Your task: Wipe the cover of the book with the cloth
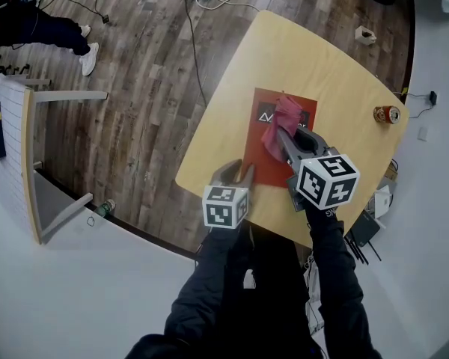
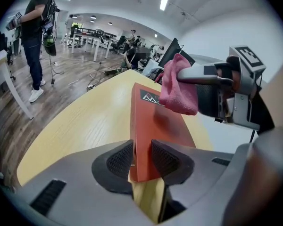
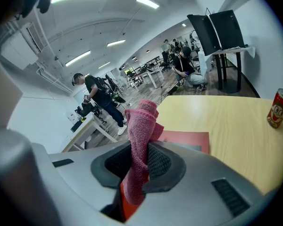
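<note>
The book point(image 1: 268, 169) lies flat, red cover up, on the yellow table point(image 1: 337, 66) near the middle of the head view. The right claw point(image 1: 284, 137) is clamped on a pink cloth point(image 1: 282, 118), which bunches out past its tips over the upper half of the cover. The left claw point(image 1: 238, 172) stands wide apart at the book's lower left corner. That corner sits between its pads, and they do not seem to press on it.

I judge that wiping is about to start: the cloth is brought to the cover and the other claw is set to steady the book. Next, the cloth needs pressing flat and sweeping along the cover while the corner is kept from sliding.

Whether the cloth already touches the cover cannot be told. The cloth hides part of the white print, and the right claw hides the book's lower right part. A drink can point(image 1: 386, 114) stands well apart at the right edge.
</note>
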Demonstrator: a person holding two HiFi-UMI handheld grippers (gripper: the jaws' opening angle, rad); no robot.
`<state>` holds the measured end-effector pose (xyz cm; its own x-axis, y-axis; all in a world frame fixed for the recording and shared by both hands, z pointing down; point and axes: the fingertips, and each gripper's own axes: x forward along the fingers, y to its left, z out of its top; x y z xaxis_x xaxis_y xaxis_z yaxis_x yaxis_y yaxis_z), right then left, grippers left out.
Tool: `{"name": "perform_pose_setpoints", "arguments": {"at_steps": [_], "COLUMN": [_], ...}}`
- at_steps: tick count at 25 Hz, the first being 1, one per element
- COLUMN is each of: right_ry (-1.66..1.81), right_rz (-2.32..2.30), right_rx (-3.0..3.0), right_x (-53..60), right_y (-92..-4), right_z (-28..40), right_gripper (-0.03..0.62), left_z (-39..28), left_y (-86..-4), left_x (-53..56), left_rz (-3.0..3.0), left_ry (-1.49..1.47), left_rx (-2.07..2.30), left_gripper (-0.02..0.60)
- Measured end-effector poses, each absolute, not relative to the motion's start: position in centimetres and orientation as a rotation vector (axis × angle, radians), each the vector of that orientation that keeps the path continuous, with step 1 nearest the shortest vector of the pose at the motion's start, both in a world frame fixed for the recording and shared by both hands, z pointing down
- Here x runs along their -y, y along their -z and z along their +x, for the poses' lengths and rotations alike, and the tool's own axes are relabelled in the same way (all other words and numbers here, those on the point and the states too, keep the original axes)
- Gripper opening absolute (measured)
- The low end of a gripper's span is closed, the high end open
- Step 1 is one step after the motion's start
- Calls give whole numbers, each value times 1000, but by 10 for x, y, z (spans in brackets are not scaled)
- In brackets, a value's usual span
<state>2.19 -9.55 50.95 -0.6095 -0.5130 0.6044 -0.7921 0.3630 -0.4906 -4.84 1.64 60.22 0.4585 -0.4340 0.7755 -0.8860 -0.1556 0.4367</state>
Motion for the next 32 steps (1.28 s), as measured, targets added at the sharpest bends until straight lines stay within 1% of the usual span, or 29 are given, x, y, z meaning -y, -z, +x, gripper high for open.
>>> {"name": "perform_pose_setpoints", "arguments": {"at_steps": [1, 15, 32], "right_ry": [-1127, -1367, -1297], "right_rz": [1135, 1071, 1147], "right_rx": [2289, 2323, 2150], "right_x": [99, 148, 156], "right_y": [-512, -543, -583], "right_z": [18, -19, -3], "right_gripper": [78, 78, 78], "left_z": [-48, -50, -49], "left_y": [-602, -604, -606], "left_x": [-17, -13, -13], "left_rz": [1768, 1747, 1739], "left_ry": [-605, -634, -641], "left_rx": [1125, 1086, 1083], "left_gripper": [133, 130, 130]}}
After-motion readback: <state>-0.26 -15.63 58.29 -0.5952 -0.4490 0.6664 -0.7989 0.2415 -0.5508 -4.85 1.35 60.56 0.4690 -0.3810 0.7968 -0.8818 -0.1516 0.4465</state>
